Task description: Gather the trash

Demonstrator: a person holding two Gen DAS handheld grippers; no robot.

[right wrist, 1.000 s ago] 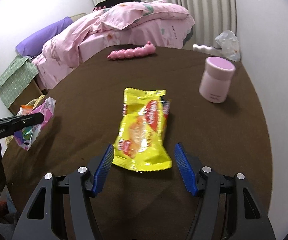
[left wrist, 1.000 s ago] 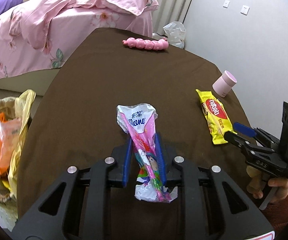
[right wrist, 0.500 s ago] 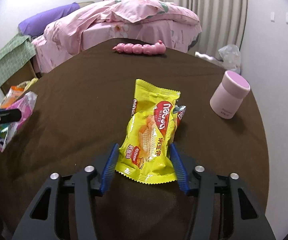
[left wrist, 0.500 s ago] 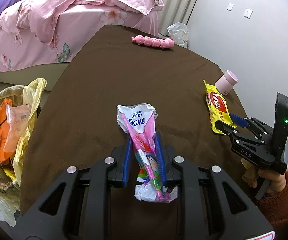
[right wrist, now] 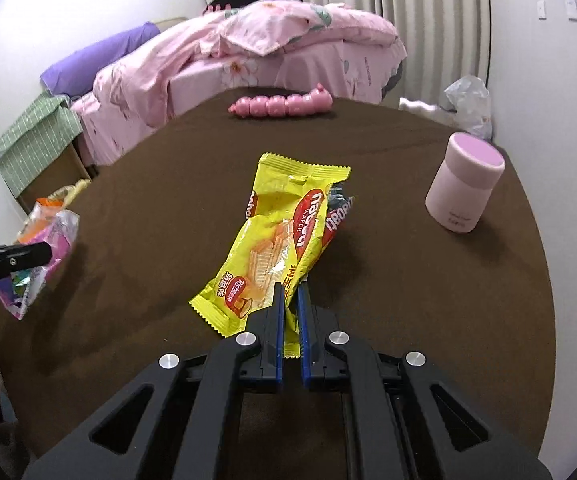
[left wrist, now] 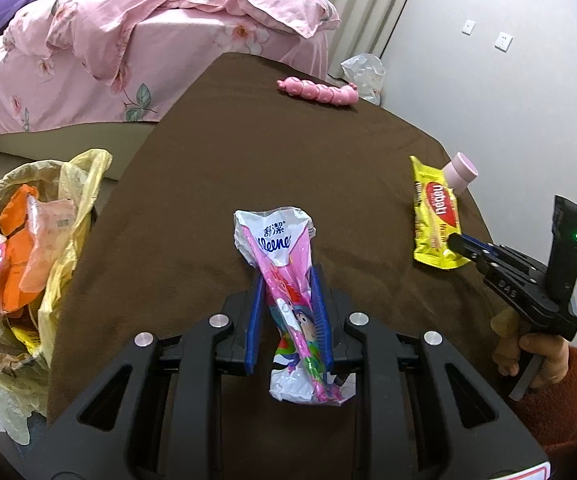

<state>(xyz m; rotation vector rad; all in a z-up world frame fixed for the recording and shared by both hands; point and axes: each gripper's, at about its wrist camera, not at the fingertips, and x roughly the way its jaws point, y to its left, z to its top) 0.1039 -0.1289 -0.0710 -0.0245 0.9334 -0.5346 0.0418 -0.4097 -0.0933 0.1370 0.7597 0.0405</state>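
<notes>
Left gripper (left wrist: pixel 288 312), lower centre of left view: blue pads pinching pink tissue packet (left wrist: pixel 284 280) above brown table (left wrist: pixel 248 152). Right gripper (right wrist: pixel 291 320), lower centre of right view: pads pressed together on near edge of yellow wafer wrapper (right wrist: pixel 284 240). Trash bag (left wrist: pixel 28 240) at left edge, beside table. Pink cup (right wrist: pixel 464 184) right; pink toy (right wrist: pixel 280 105) at far edge.

Between the left gripper's (left wrist: pixel 288 304) ribbed blue plastic pads (left wrist: pixel 255 320) sits a glossy, crinkled plastic tissue pack (left wrist: pixel 284 280); the gripper's arms are matt black with shiny metal bolt heads. The yellow wafer wrapper (right wrist: pixel 284 232) pinched in the right gripper (right wrist: pixel 290 308) is shiny, creased film. Under both lies a matt brown cloth table cover (left wrist: pixel 288 152), and left of the left gripper hangs a thin, wrinkled yellow plastic bag (left wrist: pixel 68 208).
</notes>
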